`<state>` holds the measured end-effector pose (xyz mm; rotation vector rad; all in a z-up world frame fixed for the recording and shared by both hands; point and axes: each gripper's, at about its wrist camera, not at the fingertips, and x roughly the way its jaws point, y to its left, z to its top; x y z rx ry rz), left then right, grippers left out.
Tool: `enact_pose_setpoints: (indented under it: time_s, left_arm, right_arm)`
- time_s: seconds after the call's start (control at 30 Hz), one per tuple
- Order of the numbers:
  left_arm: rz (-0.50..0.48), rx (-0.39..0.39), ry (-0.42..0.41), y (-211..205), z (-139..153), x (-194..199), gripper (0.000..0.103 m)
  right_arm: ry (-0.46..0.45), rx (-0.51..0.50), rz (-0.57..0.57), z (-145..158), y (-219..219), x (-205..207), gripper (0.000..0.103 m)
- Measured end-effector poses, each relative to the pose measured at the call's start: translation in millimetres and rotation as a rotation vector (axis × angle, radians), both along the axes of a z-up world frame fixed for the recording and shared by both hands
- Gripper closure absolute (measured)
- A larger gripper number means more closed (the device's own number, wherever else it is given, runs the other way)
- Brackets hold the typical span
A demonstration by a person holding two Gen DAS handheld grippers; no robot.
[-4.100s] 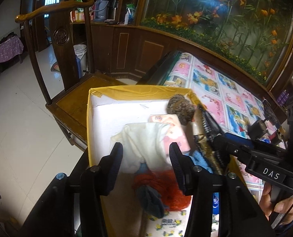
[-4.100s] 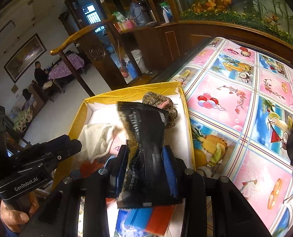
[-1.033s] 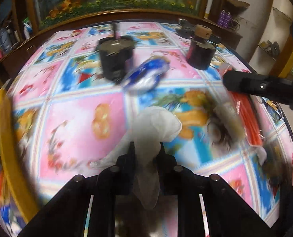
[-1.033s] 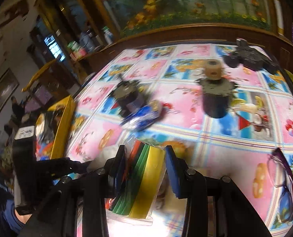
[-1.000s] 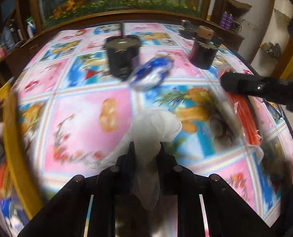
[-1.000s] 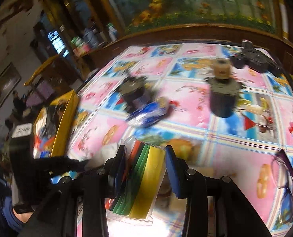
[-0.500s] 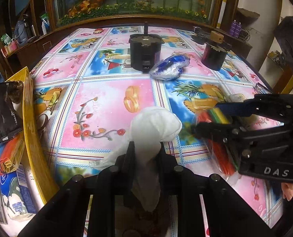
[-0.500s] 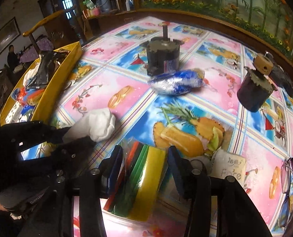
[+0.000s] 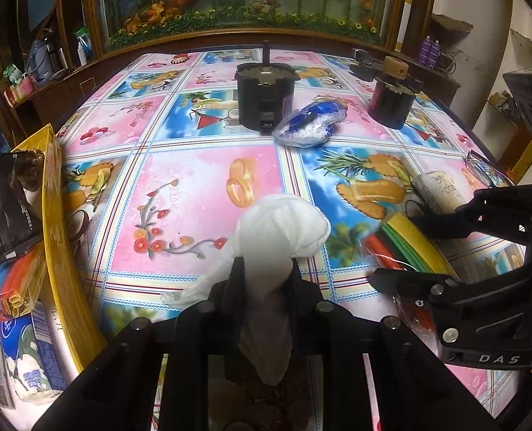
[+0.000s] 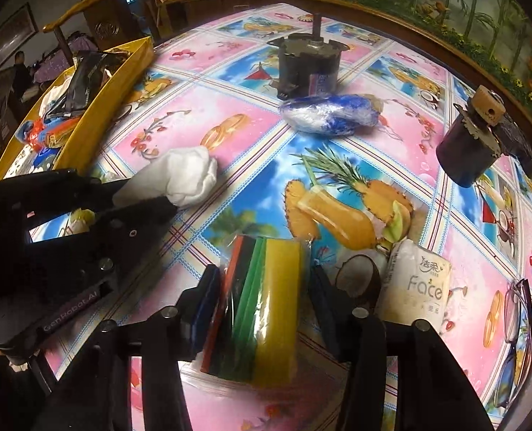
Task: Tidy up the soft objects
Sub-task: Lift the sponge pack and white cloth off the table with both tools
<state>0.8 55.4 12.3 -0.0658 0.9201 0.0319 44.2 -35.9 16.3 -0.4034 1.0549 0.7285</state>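
Observation:
A white bunched cloth (image 9: 284,222) sticks out between the fingers of my left gripper (image 9: 264,269), which is shut on it just above the tablecloth. The right wrist view shows the same cloth (image 10: 190,176) in the left gripper (image 10: 147,197). A plastic-wrapped pack of coloured sponges (image 10: 266,294) rests on the table between the fingers of my right gripper (image 10: 264,280). Its jaws are closing, with thin gaps still on both sides of the pack. The yellow box (image 9: 52,194) with several soft things in it stands at the table's left edge.
A "Face" tissue pack (image 10: 420,283) lies right of the sponges. A blue-and-white wrapped bundle (image 9: 311,124) lies mid-table, between two black cylindrical motors (image 9: 266,97) (image 9: 391,104). Glasses (image 10: 513,327) sit at the right edge. A wooden chair stands beyond the box.
The right gripper came down with the sponge pack beside the left gripper, and its jaws loosened around the pack. The left gripper stayed put, still clamped on the white cloth.

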Motion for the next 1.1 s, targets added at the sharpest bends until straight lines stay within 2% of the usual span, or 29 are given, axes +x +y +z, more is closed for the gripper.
enact_pose_setpoints:
  time_s: [0.23, 0.57, 0.87, 1.1]
  left_arm:
    - [0.0, 0.007, 0.001, 1, 0, 1, 0.083]
    - [0.005, 0.023, -0.004, 0, -1, 2, 0.082]
    - [0.068, 0.039, -0.039, 4, -2, 6, 0.085]
    - [0.095, 0.021, -0.071, 10, 2, 4, 0.085]
  right_arm:
    - [-0.044, 0.095, -0.031, 13, -4, 2, 0.059]
    - [-0.05, 0.106, -0.062, 11, -2, 8, 0.059]
    - [-0.05, 0.119, -0.078, 9, -2, 11, 0.059]
    - [-0.042, 0.118, -0.094, 4, 0, 14, 0.059]
